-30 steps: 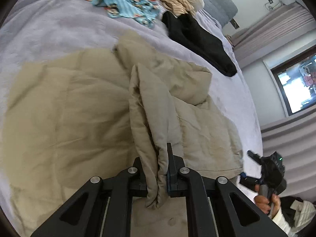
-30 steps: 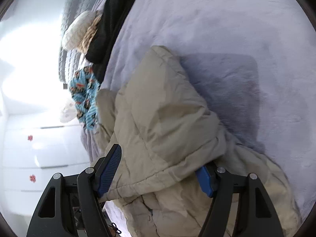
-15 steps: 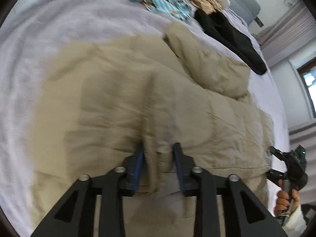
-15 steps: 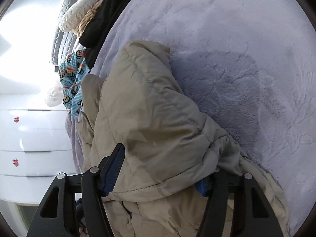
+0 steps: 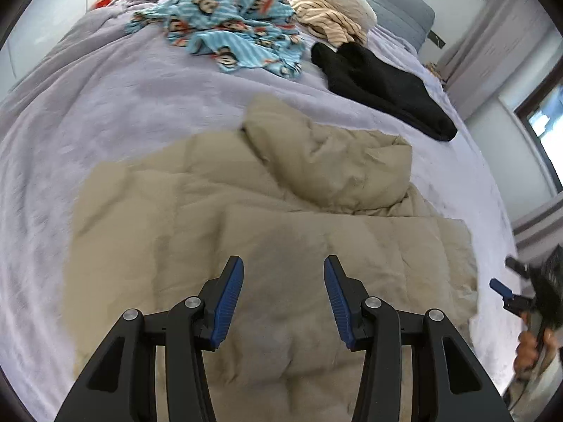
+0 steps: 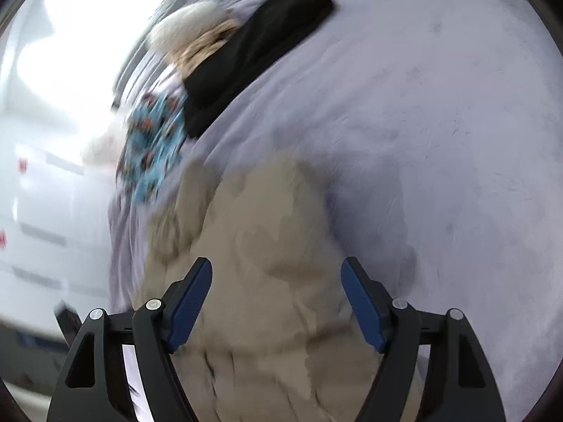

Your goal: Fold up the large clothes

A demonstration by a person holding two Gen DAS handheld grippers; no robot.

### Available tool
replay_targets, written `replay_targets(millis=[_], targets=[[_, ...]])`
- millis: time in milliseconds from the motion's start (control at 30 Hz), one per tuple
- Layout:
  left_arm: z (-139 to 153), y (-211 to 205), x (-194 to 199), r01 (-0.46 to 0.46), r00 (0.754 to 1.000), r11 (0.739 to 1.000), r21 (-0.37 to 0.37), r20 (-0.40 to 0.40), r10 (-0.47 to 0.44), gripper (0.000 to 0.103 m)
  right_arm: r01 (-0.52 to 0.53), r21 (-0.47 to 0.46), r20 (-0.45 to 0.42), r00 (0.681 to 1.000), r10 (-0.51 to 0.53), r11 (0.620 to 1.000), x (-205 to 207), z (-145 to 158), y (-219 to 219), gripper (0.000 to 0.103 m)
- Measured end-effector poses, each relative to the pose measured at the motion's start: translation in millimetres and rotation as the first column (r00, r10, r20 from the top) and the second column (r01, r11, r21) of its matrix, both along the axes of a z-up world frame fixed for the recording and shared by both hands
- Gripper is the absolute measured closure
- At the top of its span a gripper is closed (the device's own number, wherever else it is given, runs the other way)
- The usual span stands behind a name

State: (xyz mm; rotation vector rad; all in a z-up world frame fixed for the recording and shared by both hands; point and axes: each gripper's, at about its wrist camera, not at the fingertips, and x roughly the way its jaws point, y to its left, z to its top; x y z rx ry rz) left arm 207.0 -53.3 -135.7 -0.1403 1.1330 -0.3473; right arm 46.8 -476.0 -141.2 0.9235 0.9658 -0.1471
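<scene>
Both grippers had let go above the beige coat on the bed.

The left gripper (image 5: 283,295) had just been opening; its blue pads (image 5: 228,304) stood apart with nothing between them, the coat (image 5: 281,190) lying flat below and ahead of the fingers, its bunched hood or sleeve beyond the tips. The right gripper (image 6: 276,300) had just widened too, jaws well apart and gripping nothing, hanging over the coat's edge (image 6: 267,246) in a blurred view. Farther past the left fingers lay a black garment (image 5: 383,84), a blue printed cloth (image 5: 232,31) and a cream knit (image 5: 334,14) on the lilac bedspread (image 5: 116,98). At the left view's right edge, a hand (image 5: 531,346) held the other gripper.
</scene>
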Motion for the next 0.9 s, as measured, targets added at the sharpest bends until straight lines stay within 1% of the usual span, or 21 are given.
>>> replay_targets(millis=[67, 133, 167, 200, 233, 267, 300, 333, 367, 400, 433, 500, 567, 633, 700, 733, 767, 800, 833, 867, 900], targets=[[-17.2, -12.8, 9.3, -0.019, 1.000, 0.999, 0.048, -0.018, 0.020, 0.054, 0.062, 0.104, -0.021, 0.998, -0.060, 0.993, 14.7, -24.9, -17.9, 0.024], [-29.7, -14.7, 11.9, -0.029, 0.999, 0.997, 0.064, -0.033, 0.031, 0.054, 0.108, 0.210, -0.046, 0.994, -0.101, 0.972, 29.2, -56.4, -32.0, 0.024], [-35.7, -13.6, 11.6, -0.035, 0.999, 0.996, 0.086, -0.032, 0.037, 0.054, 0.126, 0.247, -0.062, 0.992, -0.114, 0.961, 32.8, -69.6, -36.0, 0.024], [-38.6, -12.9, 10.2, -0.036, 0.999, 0.995, 0.098, -0.029, 0.039, 0.054, 0.144, 0.292, -0.081, 0.989, -0.126, 0.945, 38.4, -82.0, -37.9, 0.029], [-41.8, -10.4, 8.7, -0.039, 0.999, 0.993, 0.111, -0.027, 0.042, 0.054, 0.151, 0.328, -0.084, 0.988, -0.130, 0.933, 44.7, -89.0, -35.1, 0.040], [-44.5, -8.4, 8.3, -0.040, 0.999, 0.992, 0.116, -0.029, 0.044, 0.054, 0.138, 0.390, -0.064, 0.990, -0.122, 0.911, 49.8, -94.7, -32.5, 0.072], [-47.7, -5.6, 8.7, -0.046, 0.998, 0.992, 0.119, -0.037, 0.050, 0.054, 0.101, 0.417, -0.037, 0.995, -0.095, 0.903, 56.5, -93.2, -27.1, 0.077], [-50.4, -4.6, 10.0, -0.048, 0.998, 0.992, 0.117, -0.043, 0.054, 0.054, 0.063, 0.386, -0.011, 0.998, -0.063, 0.920, 61.8, -86.2, -21.5, 0.079], [-51.5, -3.8, 10.9, -0.050, 0.997, 0.992, 0.114, -0.046, 0.056, 0.054, -0.009, 0.279, 0.021, 1.000, 0.003, 0.960, 70.0, -70.1, -13.8, 0.084], [-52.6, -4.4, 10.3, -0.050, 0.997, 0.992, 0.116, -0.047, 0.056, 0.054, -0.042, 0.213, 0.019, 0.999, 0.039, 0.976, 73.0, -63.3, -9.9, 0.086], [-53.6, -6.0, 10.0, -0.048, 0.997, 0.991, 0.122, -0.046, 0.054, 0.054, -0.082, 0.127, 0.001, 0.997, 0.083, 0.988, 77.4, -56.8, -6.1, 0.087], [-56.7, -12.7, 9.9, -0.034, 0.999, 0.989, 0.143, -0.036, 0.040, 0.054, -0.150, -0.047, -0.071, 0.987, 0.146, 0.988, 87.1, -55.1, 0.0, 0.088], [-60.2, -18.2, 7.5, -0.018, 0.999, 0.986, 0.167, -0.027, 0.023, 0.054, -0.200, -0.156, -0.126, 0.975, 0.182, 0.967, 90.3, -61.9, 4.1, 0.088], [-62.0, -20.7, 6.6, -0.009, 1.000, 0.984, 0.177, -0.022, 0.013, 0.054, -0.245, -0.232, -0.160, 0.964, 0.212, 0.941, 88.9, -66.8, 8.1, 0.088], [-62.9, -22.5, 6.2, -0.003, 1.000, 0.981, 0.193, -0.018, 0.006, 0.054, -0.299, -0.364, -0.200, 0.950, 0.239, 0.882, 83.0, -61.0, 25.1, 0.088], [-63.4, -22.4, 5.7, -0.001, 1.000, 0.981, 0.196, -0.016, 0.004, 0.054, -0.329, -0.449, -0.216, 0.942, 0.257, 0.831, 79.4, -53.1, 38.1, 0.088], [-63.8, -22.2, 5.4, 0.000, 1.000, 0.980, 0.197, -0.016, 0.003, 0.054, -0.351, -0.515, -0.227, 0.936, 0.270, 0.782, 77.8, -48.6, 47.6, 0.088], [-63.9, -21.9, 5.6, 0.001, 1.000, 0.980, 0.198, -0.015, 0.002, 0.054, -0.380, -0.577, -0.246, 0.925, 0.289, 0.724, 73.2, -44.7, 58.8, 0.088], [-64.2, -22.2, 5.3, 0.001, 1.000, 0.979, 0.202, -0.013, 0.001, 0.054, -0.397, -0.610, -0.266, 0.918, 0.295, 0.686, 70.3, -42.8, 65.5, 0.088], [-64.3, -22.5, 5.4, 0.002, 1.000, 0.979, 0.205, -0.012, 0.000, 0.054, -0.419, -0.647, -0.295, 0.908, 0.298, 0.637, 65.5, -43.6, 68.8, 0.088], [-64.1, -23.8, 5.4, 0.003, 1.000, 0.977, 0.213, -0.010, -0.001, 0.054, -0.435, -0.663, -0.322, 0.901, 0.292, 0.609, 61.1, -46.6, 66.9, 0.088]])
